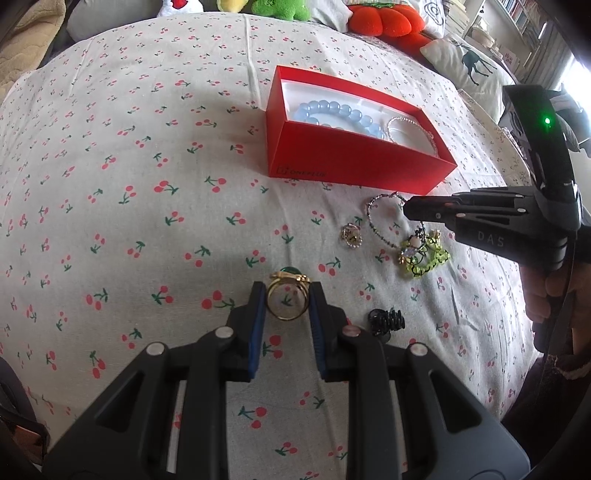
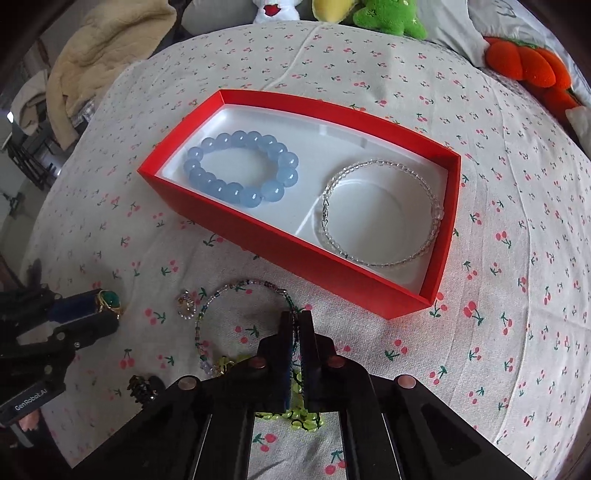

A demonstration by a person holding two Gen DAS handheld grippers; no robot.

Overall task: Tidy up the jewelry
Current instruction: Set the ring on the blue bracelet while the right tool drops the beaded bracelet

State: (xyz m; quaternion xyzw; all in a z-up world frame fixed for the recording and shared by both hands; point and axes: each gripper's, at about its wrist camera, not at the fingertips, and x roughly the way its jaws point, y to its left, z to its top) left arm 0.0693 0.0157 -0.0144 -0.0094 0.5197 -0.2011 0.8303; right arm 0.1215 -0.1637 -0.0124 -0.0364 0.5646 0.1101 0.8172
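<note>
A red box (image 1: 354,162) (image 2: 332,269) on the cherry-print cloth holds a blue bead bracelet (image 2: 240,166) (image 1: 340,114) and a clear bead bracelet (image 2: 380,214) (image 1: 410,127). My left gripper (image 1: 288,299) (image 2: 96,310) is shut on a gold ring with a green stone (image 1: 287,295) (image 2: 109,299). My right gripper (image 2: 294,321) (image 1: 406,208) is shut on a thin multicolour bead bracelet (image 2: 221,295) (image 1: 380,221) that lies just in front of the box.
A small pearl ring (image 1: 350,235) (image 2: 186,304), a yellow-green beaded piece (image 1: 424,258) (image 2: 295,413) and a black hair claw (image 1: 386,321) (image 2: 142,387) lie on the cloth. Plush toys (image 2: 388,14) and pillows (image 1: 465,62) line the far edge.
</note>
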